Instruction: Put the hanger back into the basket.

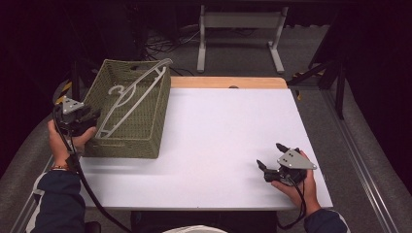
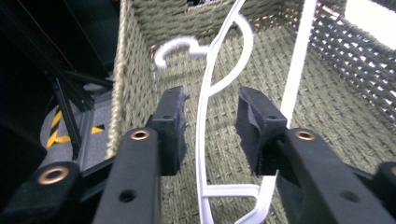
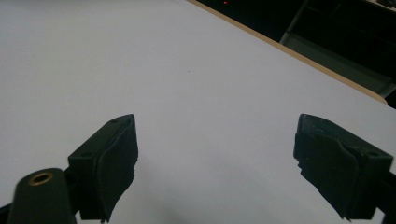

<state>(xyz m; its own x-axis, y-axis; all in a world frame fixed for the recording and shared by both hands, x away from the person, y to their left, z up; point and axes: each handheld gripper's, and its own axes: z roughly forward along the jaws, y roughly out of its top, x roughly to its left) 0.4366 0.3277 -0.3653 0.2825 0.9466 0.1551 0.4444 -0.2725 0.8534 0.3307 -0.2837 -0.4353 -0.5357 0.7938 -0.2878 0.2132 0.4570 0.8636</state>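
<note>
left hand-held gripper (image 2: 210,126) — released, jaws apart either side of the hanger (image 2: 201,140) rod, pads clear of it; at the basket's (image 1: 145,141) near-left corner | hanger — white, lying in the basket, tip over the far rim | right hand-held gripper (image 3: 215,158) — jaws wide, nothing between; over bare tabletop (image 1: 218,126)

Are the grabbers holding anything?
No. The left gripper stands open around the white hanger's thin bar without pinching it. The right gripper is open over the table.
</note>
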